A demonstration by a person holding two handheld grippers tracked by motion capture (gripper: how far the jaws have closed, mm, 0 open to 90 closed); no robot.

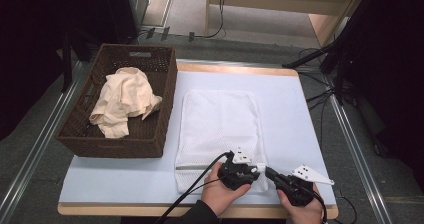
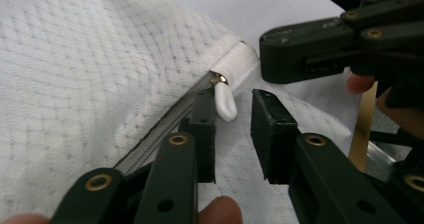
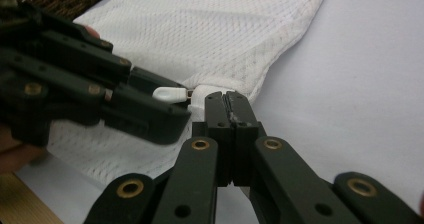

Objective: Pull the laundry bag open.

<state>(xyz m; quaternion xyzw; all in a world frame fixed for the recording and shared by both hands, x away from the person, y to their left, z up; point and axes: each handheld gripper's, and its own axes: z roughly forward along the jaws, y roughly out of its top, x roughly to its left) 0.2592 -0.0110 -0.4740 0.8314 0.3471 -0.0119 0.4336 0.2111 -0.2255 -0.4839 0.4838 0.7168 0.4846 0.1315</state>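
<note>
**Both tongs at the zip corner of the mesh bag**

The right tongs [image 3: 231, 101] are clenched, jaws pressed flat together, their tips against the white fabric tab [image 3: 204, 91] at the end of the zip; whether any cloth is pinched between them cannot be told. The left tongs [image 2: 233, 115] stand released, with a gap between the jaws, and the white zip pull [image 2: 225, 103] hangs in that gap close to the left-hand jaw (the jaw does not press on it). In the left gripper view the zip [image 2: 165, 129] runs from the pull back under that same jaw.

In the high view both tongs sit at the near right corner of the white mesh bag [image 1: 220, 124], the left tongs [image 1: 256, 170] over the corner itself and the right tongs [image 1: 269, 172] just beside them, each carried in a hand at the near edge. The bag lies flat on the light worktop [image 1: 290, 114]. Well apart, at the far left, stands a brown woven basket [image 1: 165, 104] with a cream cloth [image 1: 125, 101] crumpled inside.
</note>
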